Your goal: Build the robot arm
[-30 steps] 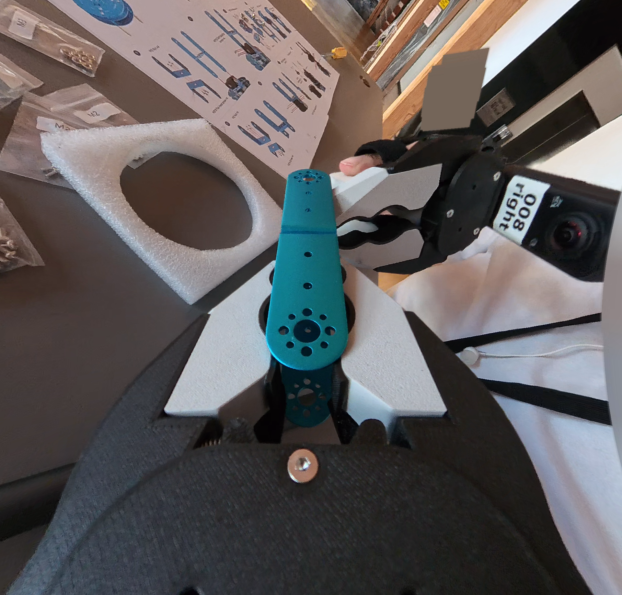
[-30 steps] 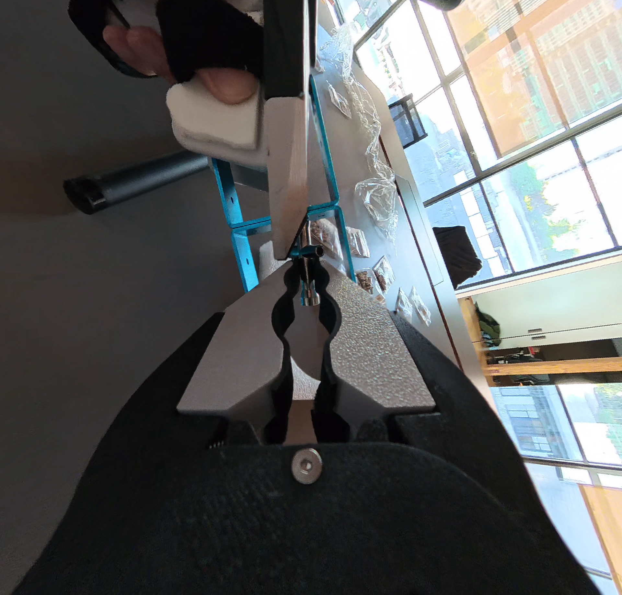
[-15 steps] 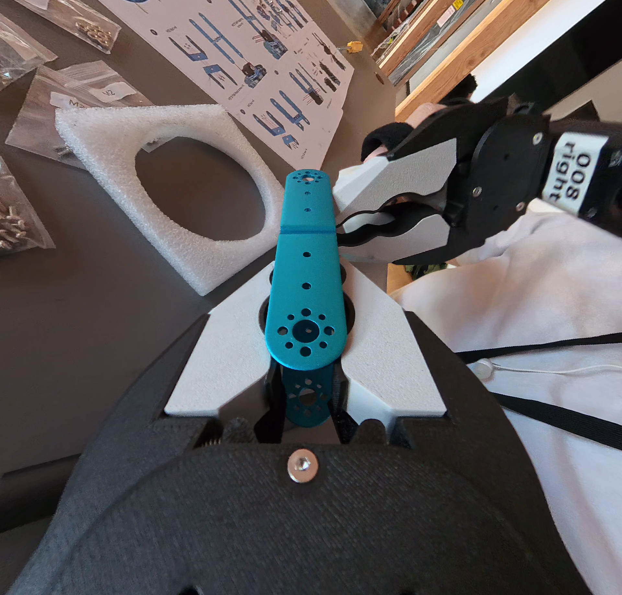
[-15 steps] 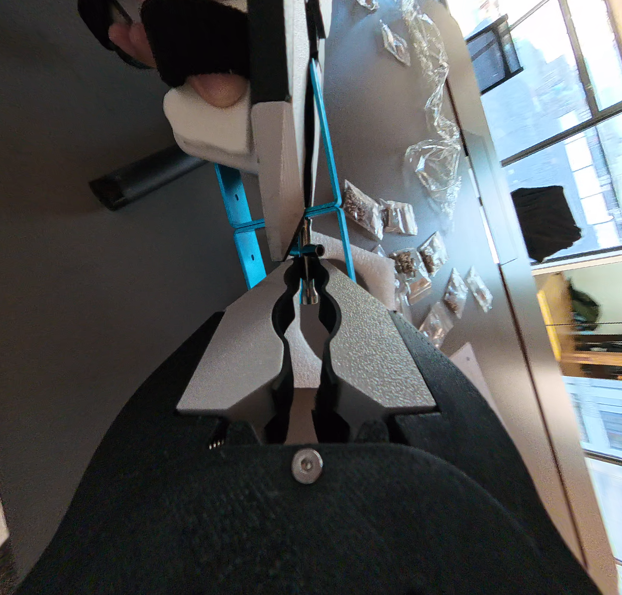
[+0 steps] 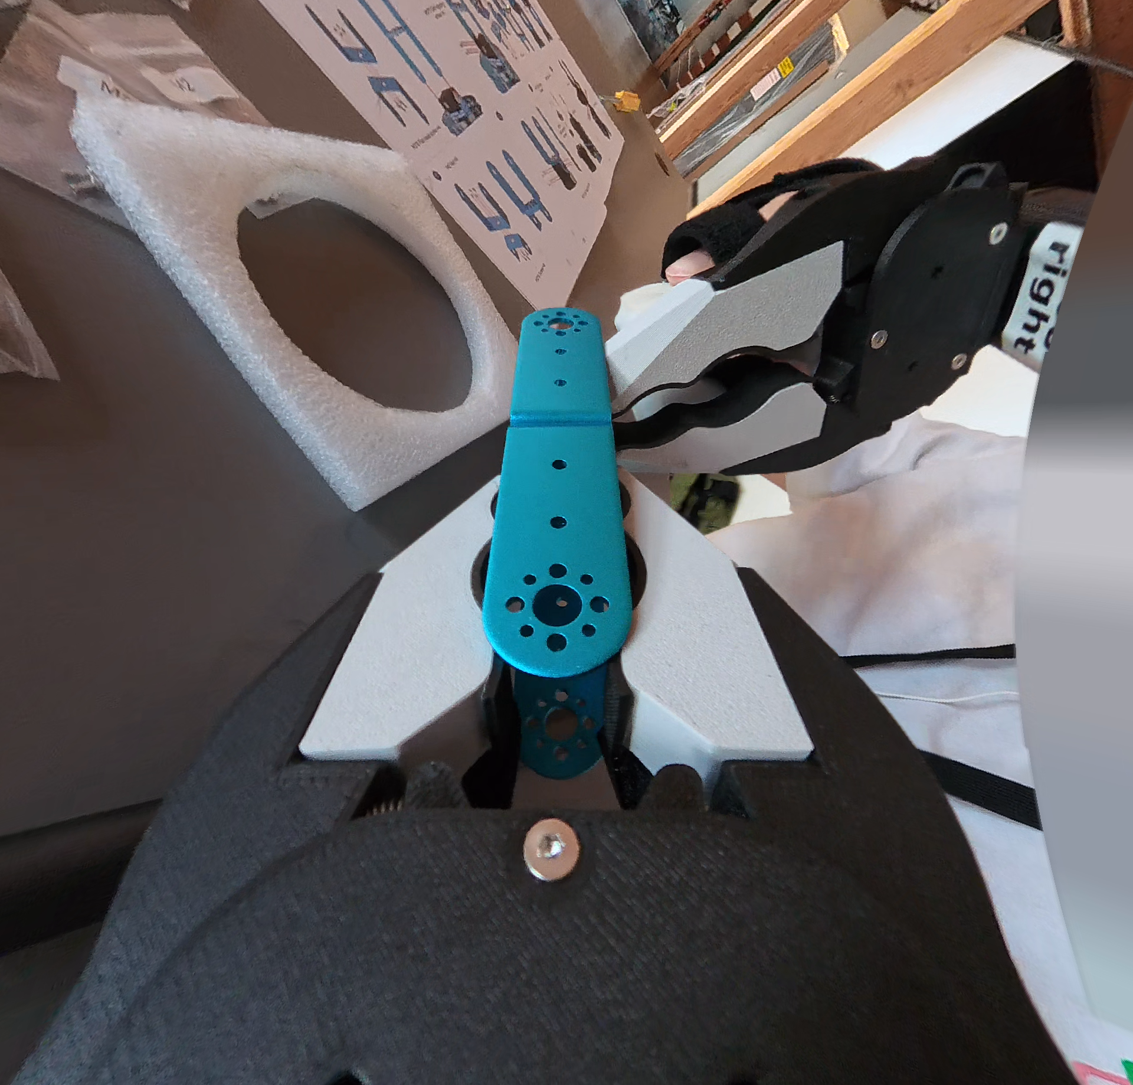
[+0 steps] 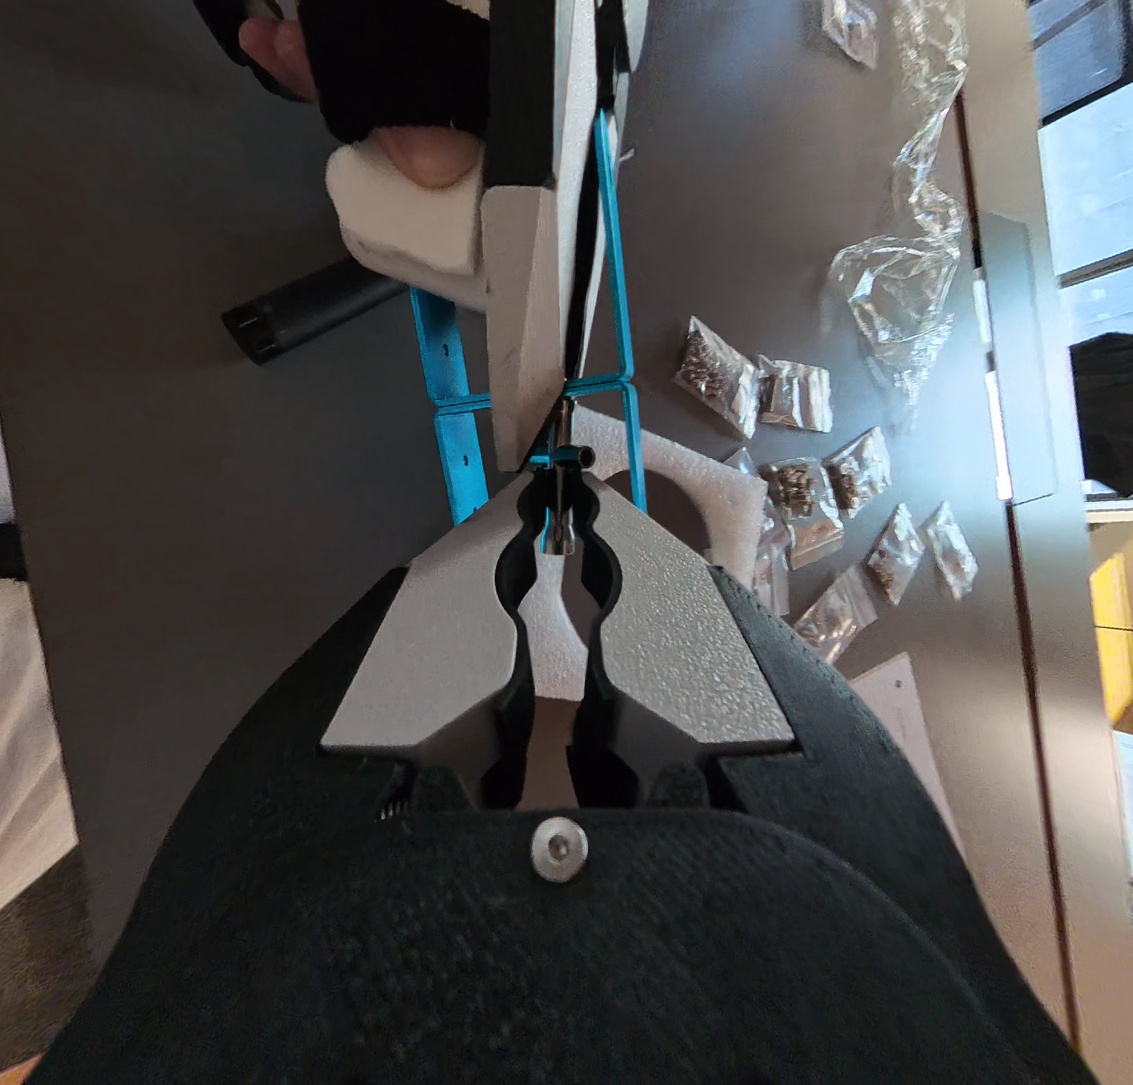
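My left gripper [image 5: 558, 503] is shut on a blue metal bracket [image 5: 559, 485] with rows of holes, made of two U-shaped pieces set back to back. It holds the bracket above a dark table [image 5: 153, 503]. My right gripper [image 6: 558, 485] is shut on a small silver cross-shaped wrench [image 6: 561, 522], whose tip is at the bracket's [image 6: 457, 442] middle joint. In the left wrist view the right gripper [image 5: 616, 421] comes in from the right and touches the bracket's side at its fold. A left finger [image 6: 521, 319] shows edge-on in the right wrist view.
A white foam frame [image 5: 343, 295] with a round hole lies on the table beyond the bracket, next to a printed sheet [image 5: 466, 105] of drawings. Several small bags of hardware [image 6: 797, 393] and loose clear plastic [image 6: 907, 258] lie further off. Gloved hands [image 5: 723, 234] hold both grippers. The grippers are tip to tip, or close to it.
The right gripper has stayed at the bracket's joint with the wrench. Both grippers have tilted together, so the table and bags fill more of the right wrist view.
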